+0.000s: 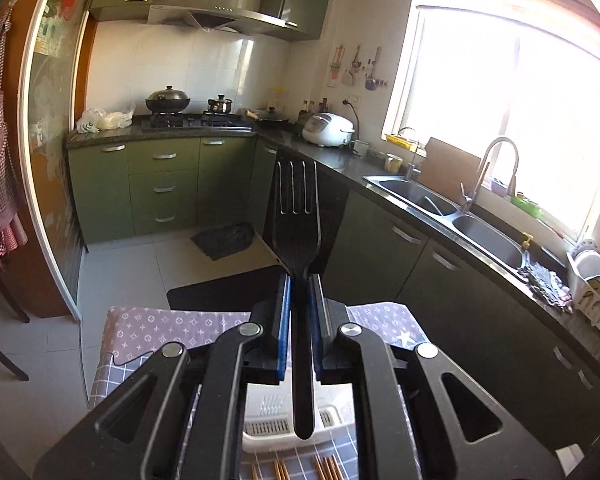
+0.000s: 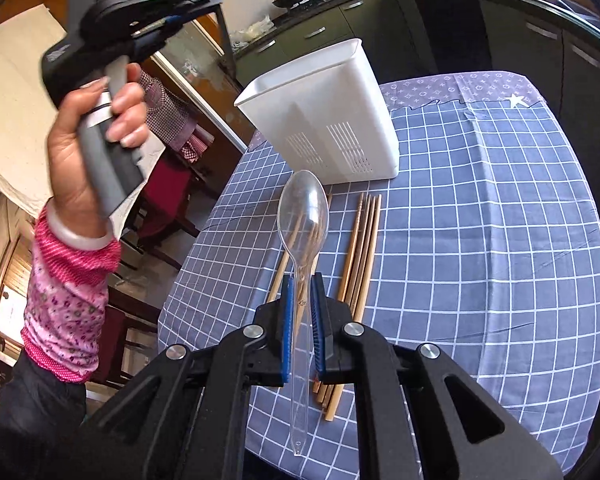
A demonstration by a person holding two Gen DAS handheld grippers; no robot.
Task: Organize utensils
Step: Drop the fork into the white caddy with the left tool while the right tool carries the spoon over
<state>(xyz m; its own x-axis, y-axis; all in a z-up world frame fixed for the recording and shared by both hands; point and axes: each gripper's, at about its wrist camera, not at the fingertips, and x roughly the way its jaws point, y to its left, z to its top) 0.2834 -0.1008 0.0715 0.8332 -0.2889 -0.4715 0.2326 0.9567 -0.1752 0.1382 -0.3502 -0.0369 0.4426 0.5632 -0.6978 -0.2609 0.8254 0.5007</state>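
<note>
Checked blue tablecloth (image 2: pixel 480 208) below you, green kitchen cabinets behind: each of your grippers pinches one utensil in the air.

Your left hand (image 2: pixel 88 152) is raised at ten o'clock in the right wrist view, wrist bent back, fist wrapped round the handle. Your left gripper (image 1: pixel 299 284) points slightly downward toward the kitchen, pads pinching the handle of a black slotted spatula (image 1: pixel 298 216) whose blade stands at twelve o'clock. Your right gripper (image 2: pixel 301 284) tilts down at the table, pads squeezing the stem of a clear plastic spoon (image 2: pixel 303 220). Beyond the bowl, at twelve o'clock, stands the white utensil holder (image 2: pixel 320 120); wooden chopsticks (image 2: pixel 364 240) lie flat beneath.
</note>
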